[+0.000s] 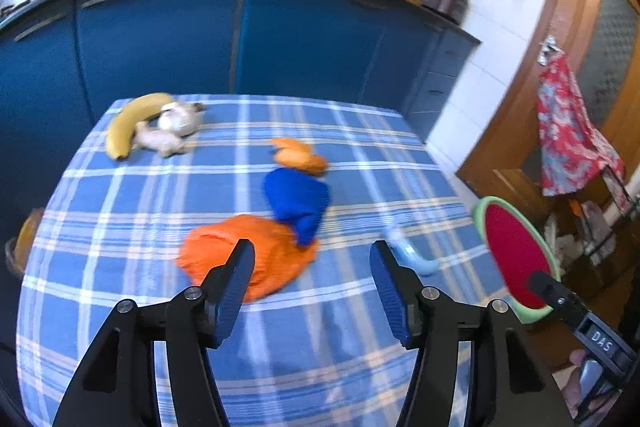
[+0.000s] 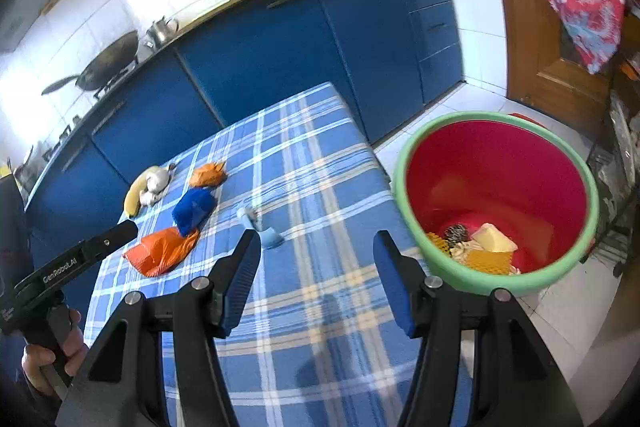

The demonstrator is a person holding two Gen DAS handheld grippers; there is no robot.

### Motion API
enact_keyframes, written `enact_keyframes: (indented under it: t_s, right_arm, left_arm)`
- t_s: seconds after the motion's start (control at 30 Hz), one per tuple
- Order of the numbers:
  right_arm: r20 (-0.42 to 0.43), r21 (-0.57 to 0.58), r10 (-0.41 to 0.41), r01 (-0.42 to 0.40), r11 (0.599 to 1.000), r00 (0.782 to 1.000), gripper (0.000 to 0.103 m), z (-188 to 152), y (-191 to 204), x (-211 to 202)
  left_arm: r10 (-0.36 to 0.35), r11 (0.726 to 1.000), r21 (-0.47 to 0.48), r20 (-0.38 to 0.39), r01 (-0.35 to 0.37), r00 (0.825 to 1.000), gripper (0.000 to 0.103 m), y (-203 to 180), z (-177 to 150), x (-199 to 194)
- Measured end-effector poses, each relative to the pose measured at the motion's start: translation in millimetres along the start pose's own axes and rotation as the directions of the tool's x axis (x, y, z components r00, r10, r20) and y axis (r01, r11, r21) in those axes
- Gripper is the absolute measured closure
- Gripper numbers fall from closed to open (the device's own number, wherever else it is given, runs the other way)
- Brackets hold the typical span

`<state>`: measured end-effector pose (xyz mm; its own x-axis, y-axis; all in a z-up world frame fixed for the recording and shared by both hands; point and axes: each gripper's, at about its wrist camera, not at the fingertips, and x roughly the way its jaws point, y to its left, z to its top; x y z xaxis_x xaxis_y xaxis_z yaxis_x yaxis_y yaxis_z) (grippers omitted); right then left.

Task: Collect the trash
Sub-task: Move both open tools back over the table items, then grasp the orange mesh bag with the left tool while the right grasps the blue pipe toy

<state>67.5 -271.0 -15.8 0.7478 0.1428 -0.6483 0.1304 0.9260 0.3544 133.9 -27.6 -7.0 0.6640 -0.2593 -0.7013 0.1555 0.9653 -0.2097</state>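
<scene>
The left tool (image 1: 312,263) hangs with its jaws spread wide and empty over the blue plaid tabletop (image 1: 120,195), just short of an orange bag (image 1: 248,255), with a blue bag (image 1: 298,201) overlapping its far edge. The right tool (image 2: 316,253) is likewise spread and empty, a pale blue scrap (image 2: 260,225) lying just beyond its left finger. Beside the tabletop's right edge stands a red bin with a green rim (image 2: 496,171) holding some trash, while a smaller orange scrap (image 1: 298,155), banana (image 1: 128,123) and white crumpled pieces (image 1: 170,131) lie farther back.
</scene>
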Motion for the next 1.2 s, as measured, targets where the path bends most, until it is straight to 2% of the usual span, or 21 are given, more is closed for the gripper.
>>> enact_keyframes:
  t_s: [0.37, 0.77, 0.97, 1.13, 1.17, 1.2]
  right_arm:
    - [-0.081, -0.111, 0.020, -0.029, 0.993, 0.996, 0.043, 6, 36, 44]
    - [-0.165, -0.212, -0.010, -0.025, 0.977, 0.986, 0.043, 6, 59, 96]
    - [-0.181, -0.240, -0.038, -0.007, 0.971, 0.983, 0.043, 2, 63, 113]
    - [-0.195, -0.262, -0.046, -0.007, 0.965, 0.980, 0.043, 0, 68, 121]
    - [-0.199, -0.266, -0.047, -0.008, 0.964, 0.979, 0.043, 0, 68, 123]
    - [-0.203, -0.270, -0.046, -0.011, 0.963, 0.978, 0.046, -1, 69, 124]
  left_arm:
    - [0.096, 0.993, -0.069, -0.063, -0.101, 0.993, 0.036, 35, -5, 28]
    - [0.128, 0.985, -0.100, -0.114, -0.139, 0.985, 0.036, 50, -10, 52]
    - [0.082, 0.988, -0.123, -0.127, -0.097, 0.989, 0.036, 54, -12, 59]
    - [0.040, 0.991, -0.123, -0.109, -0.053, 0.993, 0.036, 51, -13, 58]
    - [0.035, 0.991, -0.123, -0.105, -0.048, 0.994, 0.037, 51, -13, 57]
    - [0.032, 0.992, -0.122, -0.100, -0.044, 0.995, 0.045, 51, -14, 56]
